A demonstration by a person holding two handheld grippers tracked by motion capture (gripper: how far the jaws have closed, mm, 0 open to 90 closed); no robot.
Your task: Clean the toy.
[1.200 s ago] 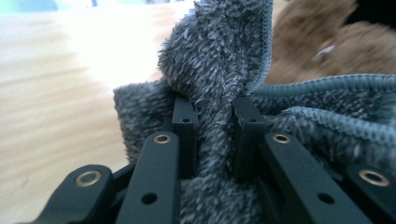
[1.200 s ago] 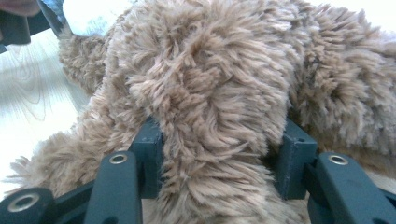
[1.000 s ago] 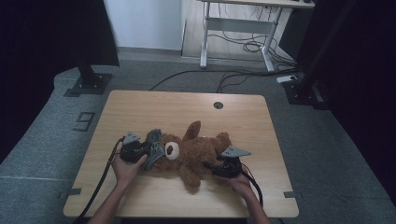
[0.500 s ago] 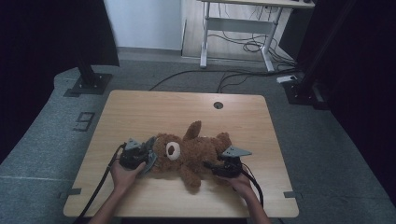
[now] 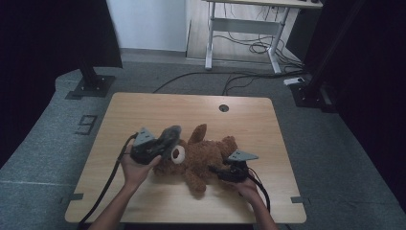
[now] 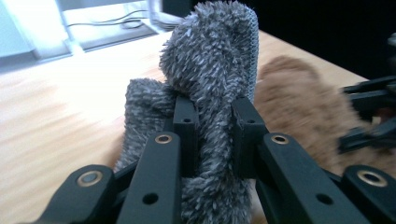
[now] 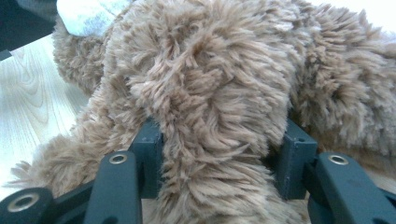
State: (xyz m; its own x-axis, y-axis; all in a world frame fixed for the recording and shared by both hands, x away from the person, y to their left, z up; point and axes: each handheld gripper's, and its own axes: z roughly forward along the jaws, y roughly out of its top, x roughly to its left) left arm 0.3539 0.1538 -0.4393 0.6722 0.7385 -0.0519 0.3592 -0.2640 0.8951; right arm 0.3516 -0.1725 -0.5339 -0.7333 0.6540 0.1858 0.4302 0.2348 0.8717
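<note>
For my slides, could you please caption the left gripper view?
Left gripper clamps a grey fuzzy cloth above the table, brown teddy bear behind.

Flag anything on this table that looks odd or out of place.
The brown teddy bear lies sprawled on its back rather than sitting. A grey fuzzy piece, perhaps a hat, is pinched in the left hand-held gripper beside the bear's head. Nothing looks spilled or damaged.

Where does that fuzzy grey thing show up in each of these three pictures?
High view: the grey fuzzy cloth sits left of centre, at the teddy bear's head, pinched by the left gripper.
Left gripper view: it rises in the centre, clamped between the black jaws.
Right gripper view: I cannot make it out; brown fur covers most of the frame.
Shared landmark: the brown teddy bear on the wooden table.
</note>
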